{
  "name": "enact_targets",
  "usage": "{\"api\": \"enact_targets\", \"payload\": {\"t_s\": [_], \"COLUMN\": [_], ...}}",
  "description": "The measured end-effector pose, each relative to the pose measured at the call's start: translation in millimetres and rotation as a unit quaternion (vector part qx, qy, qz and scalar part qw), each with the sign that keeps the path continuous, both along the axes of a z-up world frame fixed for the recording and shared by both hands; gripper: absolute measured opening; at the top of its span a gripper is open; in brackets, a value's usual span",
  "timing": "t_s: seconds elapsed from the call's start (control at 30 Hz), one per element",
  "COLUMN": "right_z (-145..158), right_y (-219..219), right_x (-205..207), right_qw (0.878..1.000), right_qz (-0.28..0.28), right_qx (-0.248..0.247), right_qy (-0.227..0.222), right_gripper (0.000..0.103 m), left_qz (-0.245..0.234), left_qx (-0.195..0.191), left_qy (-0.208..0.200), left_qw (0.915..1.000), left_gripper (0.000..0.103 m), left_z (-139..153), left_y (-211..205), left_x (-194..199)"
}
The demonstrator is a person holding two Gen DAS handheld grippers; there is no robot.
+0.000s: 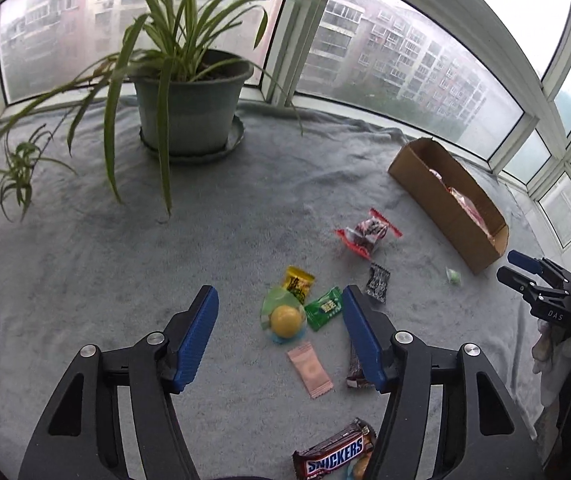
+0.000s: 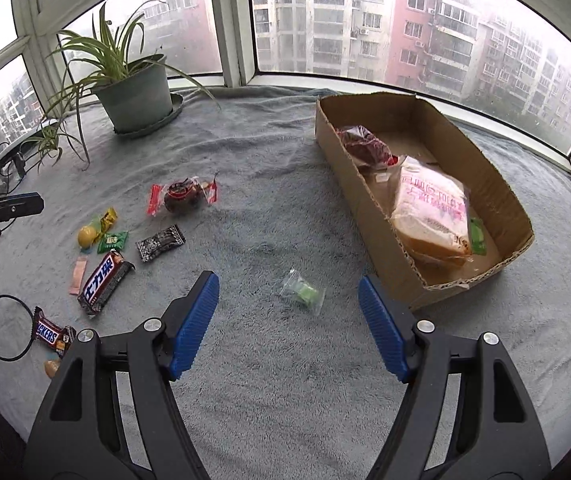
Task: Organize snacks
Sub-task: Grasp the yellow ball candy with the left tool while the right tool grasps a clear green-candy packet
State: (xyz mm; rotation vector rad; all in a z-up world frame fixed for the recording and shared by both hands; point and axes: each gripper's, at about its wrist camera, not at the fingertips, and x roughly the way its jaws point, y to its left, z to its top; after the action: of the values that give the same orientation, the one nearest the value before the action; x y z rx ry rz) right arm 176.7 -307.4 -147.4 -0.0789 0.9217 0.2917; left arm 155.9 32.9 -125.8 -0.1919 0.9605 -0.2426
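1. Bay-window ledge, grey fleece blanket (image 2: 269, 216) as the surface: the left hand-held gripper (image 1: 281, 296) hangs spread and empty at the lower centre of its frame, a yellow ball-shaped sweet (image 1: 285, 321) in clear wrap lying between the blue pads, untouched.
2. The right hand-held gripper (image 2: 289, 284) is likewise spread and empty, straddling a small green sweet (image 2: 303, 293) in clear film at the centre of its frame.
3. The cardboard box (image 2: 369, 200), at the right of that frame, already holds a bagged bread loaf (image 2: 431, 216) and a red packet (image 2: 365, 146).
4. Handling, by the look of it: these sweets are light, their film slick and crinkly; a pinch across the firm body, not the loose twisted ends, seems safest. The Snickers bar (image 1: 335, 456) looks stiffer and suits a grip across its width.
5. Hard to read: the Snickers bar is cut by the bottom edge; a brown wrapper (image 1: 355, 364) sits half hidden behind the left hand-held gripper's right-side pad; most label print is illegible.
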Motion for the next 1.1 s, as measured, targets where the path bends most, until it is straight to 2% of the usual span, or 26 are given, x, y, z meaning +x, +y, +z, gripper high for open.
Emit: {"api": "enact_targets", "payload": {"t_s": [0.07, 0.27, 0.37, 0.47, 0.63, 0.67, 0.7, 0.77, 0.97, 1.1], "right_z": [-11, -43, -50, -54, -56, -56, -56, -60, -63, -63], "right_y": [2, 1, -2, -1, 2, 2, 3, 5, 9, 7], "right_x": [5, 21, 27, 30, 34, 34, 34, 35, 34, 34], "right_qw": [1.000, 0.998, 0.997, 0.997, 0.997, 0.997, 0.997, 0.996, 0.996, 0.996], "right_qz": [-0.001, -0.014, -0.026, -0.034, -0.037, -0.037, -0.036, -0.035, -0.032, -0.034], "right_qx": [-0.007, -0.028, -0.009, -0.020, -0.029, -0.028, -0.027, -0.027, -0.033, -0.033], "right_qy": [0.011, 0.052, 0.065, 0.066, 0.065, 0.066, 0.067, 0.074, 0.077, 0.075], "right_gripper": [0.075, 0.075, 0.075, 0.074, 0.071, 0.068, 0.057, 0.050, 0.049, 0.038], "left_qz": [-0.002, -0.007, -0.003, -0.003, -0.007, -0.008, -0.008, -0.005, -0.001, -0.005], "left_qx": [-0.002, -0.001, -0.003, -0.006, 0.001, 0.004, 0.007, 0.008, 0.019, 0.027], "left_qy": [0.012, 0.037, 0.047, 0.052, 0.059, 0.060, 0.060, 0.064, 0.061, 0.055], "left_qw": [0.9999, 0.9993, 0.9989, 0.9986, 0.9982, 0.9982, 0.9981, 0.9979, 0.9980, 0.9981], "left_gripper": [0.057, 0.054, 0.052, 0.048, 0.048, 0.047, 0.046, 0.041, 0.033, 0.032], "left_z": [-12, -38, -46, -53, -60, -61, -62, -64, -68, -68], "left_y": [-4, -11, -11, -11, -17, -19, -19, -18, -17, -20], "left_x": [0, 1, 4, 6, 10, 11, 11, 12, 13, 14]}}
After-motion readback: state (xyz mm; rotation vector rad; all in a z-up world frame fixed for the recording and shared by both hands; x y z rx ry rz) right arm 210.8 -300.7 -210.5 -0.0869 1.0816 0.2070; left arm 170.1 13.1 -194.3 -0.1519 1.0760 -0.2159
